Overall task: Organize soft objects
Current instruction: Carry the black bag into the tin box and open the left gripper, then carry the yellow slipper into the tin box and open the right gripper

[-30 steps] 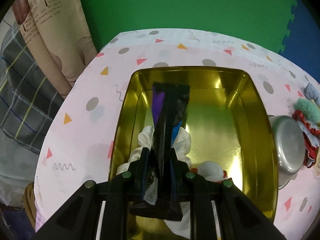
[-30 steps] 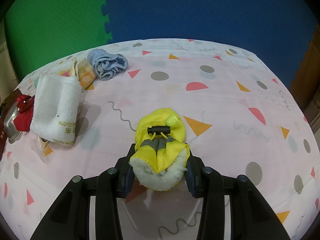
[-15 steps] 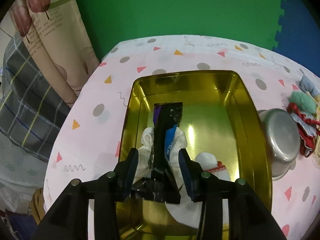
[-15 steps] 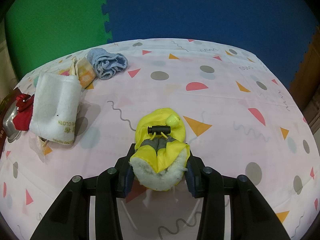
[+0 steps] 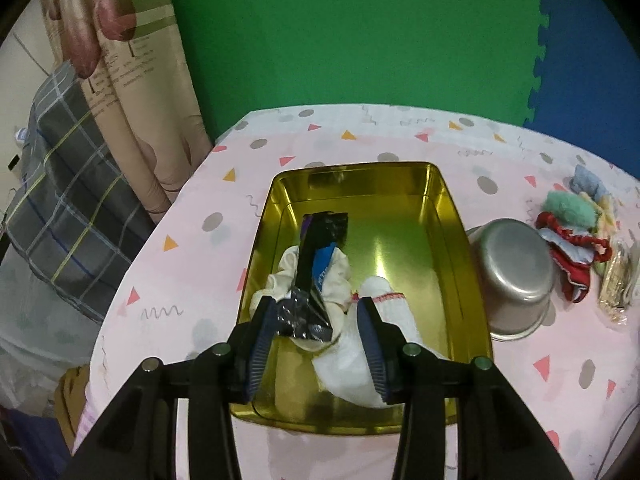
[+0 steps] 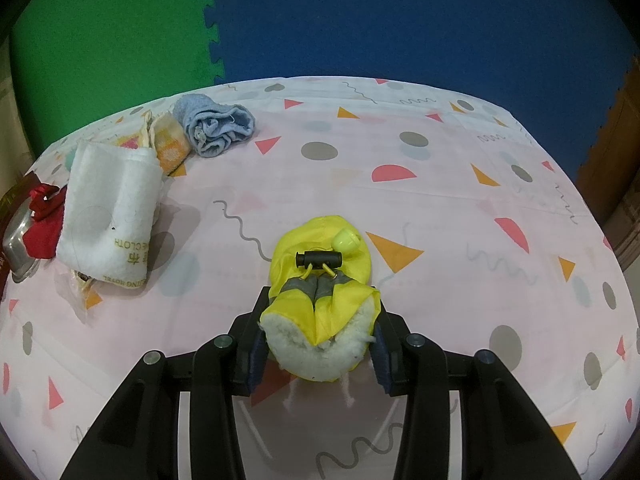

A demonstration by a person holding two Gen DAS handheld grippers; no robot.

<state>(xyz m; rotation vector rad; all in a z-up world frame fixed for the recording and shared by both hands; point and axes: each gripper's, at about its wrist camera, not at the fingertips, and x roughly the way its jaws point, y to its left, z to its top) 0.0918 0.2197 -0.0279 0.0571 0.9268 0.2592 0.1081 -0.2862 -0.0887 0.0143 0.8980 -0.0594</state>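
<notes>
From the left wrist view, the left tool (image 5: 316,332) stands with its jaws wide apart and nothing pinched between them. It hangs above the near end of the gold tray (image 5: 460,248), angled steeply down. A black foil packet (image 5: 316,264) lies in the tray under the gap, free of both pads, resting across a cream cloth bundle (image 5: 340,276). Beside that lies a white sock (image 5: 356,352) with a red stitched line, its end hidden behind the tool's right finger. The far half of the tray is bare metal. To the tray's right an upturned steel bowl (image 5: 514,272) sits on the patterned surface (image 5: 192,248), and past it a heap of red, green and blue soft things (image 5: 568,236).

From the right wrist view, the right tool (image 6: 318,340) is clamped on a yellow fleece-lined pouch (image 6: 320,308), the pads pressing its two sides. The tool tilts down toward the surface, and the pouch's far end, with a black cord lock (image 6: 318,258), lies on the cloth. Well to the left sit a white folded towel (image 6: 108,208), a rolled blue cloth (image 6: 218,128) and a red cloth (image 6: 42,220) against the steel bowl's edge
</notes>
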